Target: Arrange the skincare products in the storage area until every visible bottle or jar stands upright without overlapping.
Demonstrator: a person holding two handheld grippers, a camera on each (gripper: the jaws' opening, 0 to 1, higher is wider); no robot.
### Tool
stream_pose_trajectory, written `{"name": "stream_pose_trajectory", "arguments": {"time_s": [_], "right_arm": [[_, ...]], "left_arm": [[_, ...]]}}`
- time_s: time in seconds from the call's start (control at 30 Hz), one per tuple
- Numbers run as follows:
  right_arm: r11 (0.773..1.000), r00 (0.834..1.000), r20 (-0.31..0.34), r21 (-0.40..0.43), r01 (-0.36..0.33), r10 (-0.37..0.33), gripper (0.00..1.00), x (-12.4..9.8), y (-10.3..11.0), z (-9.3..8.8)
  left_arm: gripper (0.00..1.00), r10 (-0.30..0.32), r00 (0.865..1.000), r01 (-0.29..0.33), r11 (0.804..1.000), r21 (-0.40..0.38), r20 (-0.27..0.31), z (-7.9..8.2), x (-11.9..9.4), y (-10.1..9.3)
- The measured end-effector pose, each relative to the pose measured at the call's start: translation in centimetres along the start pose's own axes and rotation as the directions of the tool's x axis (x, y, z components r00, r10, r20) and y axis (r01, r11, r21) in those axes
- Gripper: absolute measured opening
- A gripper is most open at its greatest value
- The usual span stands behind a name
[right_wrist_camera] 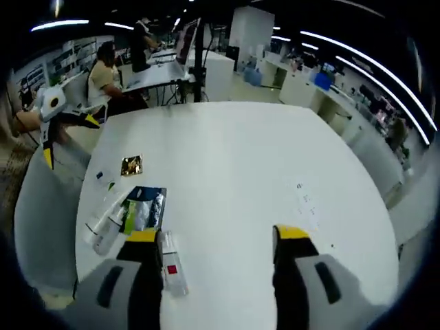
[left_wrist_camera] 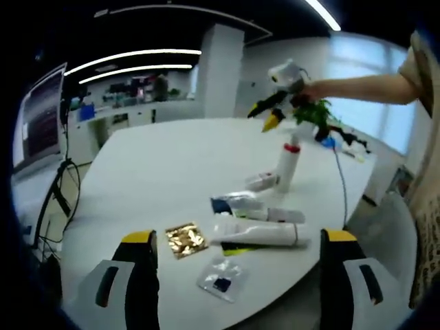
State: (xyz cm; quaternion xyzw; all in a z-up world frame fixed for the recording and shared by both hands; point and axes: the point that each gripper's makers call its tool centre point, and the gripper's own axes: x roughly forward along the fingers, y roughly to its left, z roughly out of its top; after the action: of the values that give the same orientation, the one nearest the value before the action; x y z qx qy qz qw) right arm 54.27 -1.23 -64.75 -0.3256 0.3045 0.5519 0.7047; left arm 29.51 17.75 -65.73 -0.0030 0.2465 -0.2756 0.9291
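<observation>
Jaws of both grippers apart (nothing between them), white bottle (left_wrist_camera: pixel 287 167) upright beside lying tubes (left_wrist_camera: pixel 258 234).

White table (left_wrist_camera: pixel 158 172), white bottle (left_wrist_camera: pixel 287 167) with red collar, gold foil packet (left_wrist_camera: pixel 185 239) — grey fingers (left_wrist_camera: pixel 141 275) tipped yellow.

An open-plan office or lab floor: a big white rounded tabletop (right_wrist_camera: pixel 234 165) ahead of the tool, long ceiling light strips (left_wrist_camera: pixel 130 55) overhead, a monitor on a stand (left_wrist_camera: pixel 38 117) off to the left, a person seated at desks (right_wrist_camera: pixel 103 72) beyond the tabletop's far edge.
</observation>
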Motion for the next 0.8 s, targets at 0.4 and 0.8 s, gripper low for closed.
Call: {"name": "stream_pose_trajectory", "arguments": {"time_s": [0.4,0.8], "right_arm": [[0.966,0.956,-0.206,-0.110,-0.234,0.209,0.46,6.8,3.4,-3.3],[0.915,0.898,-0.278,-0.123,-0.385,0.340,0.35,9.9,8.9,-5.9]], "left_arm": [[0.95,0.008,0.997,-0.005,0.999,0.036,-0.078,-1.4,0.6,0.0],[0.95,-0.009,0.994,0.011,1.000,0.017,-0.109,-2.0,1.1,0.1]]}}
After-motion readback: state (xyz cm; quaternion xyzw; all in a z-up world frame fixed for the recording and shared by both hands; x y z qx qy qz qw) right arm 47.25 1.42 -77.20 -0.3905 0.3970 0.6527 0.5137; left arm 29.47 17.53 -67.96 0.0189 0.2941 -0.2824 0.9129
